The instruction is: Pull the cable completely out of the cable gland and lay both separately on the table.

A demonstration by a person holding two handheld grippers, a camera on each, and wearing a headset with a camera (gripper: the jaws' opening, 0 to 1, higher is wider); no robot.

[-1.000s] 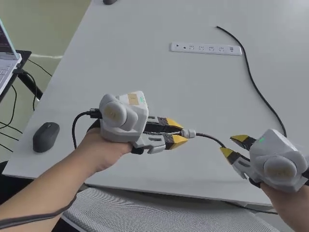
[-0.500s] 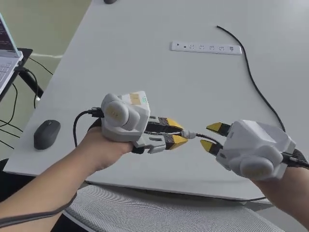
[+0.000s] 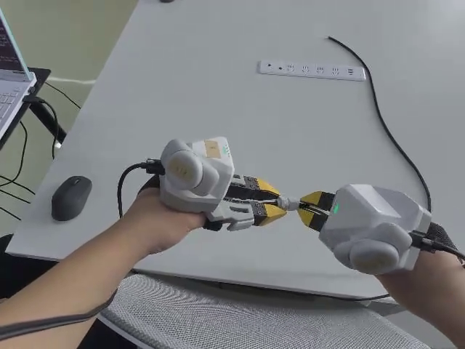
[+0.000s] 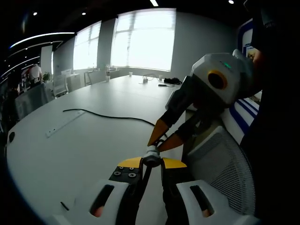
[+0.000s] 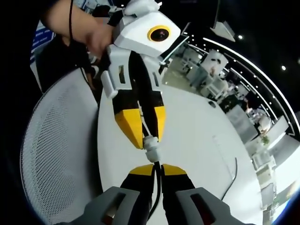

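A small white cable gland (image 3: 285, 203) hangs above the table's front edge, and my left gripper (image 3: 273, 207) is shut on it. A thin black cable (image 3: 298, 206) leaves the gland to the right. My right gripper (image 3: 310, 208) is shut on that cable just behind the gland, its yellow tips almost touching the left ones. In the left gripper view the gland (image 4: 151, 156) sits between my left gripper's (image 4: 151, 163) tips, with the right gripper (image 4: 163, 137) coming in from above right. In the right gripper view the cable (image 5: 157, 180) runs between my right gripper's (image 5: 157, 169) tips up to the gland (image 5: 151, 147).
A white power strip (image 3: 312, 70) lies at the back of the grey table (image 3: 218, 109), and its black cord (image 3: 385, 127) runs down the right side. A dark mouse (image 3: 70, 196) sits at the front left corner. A mesh chair (image 3: 218, 320) is below the edge.
My right gripper has moved left up to the gland and gone from open to shut on the cable. The left gripper kept its hold, hardly moving.
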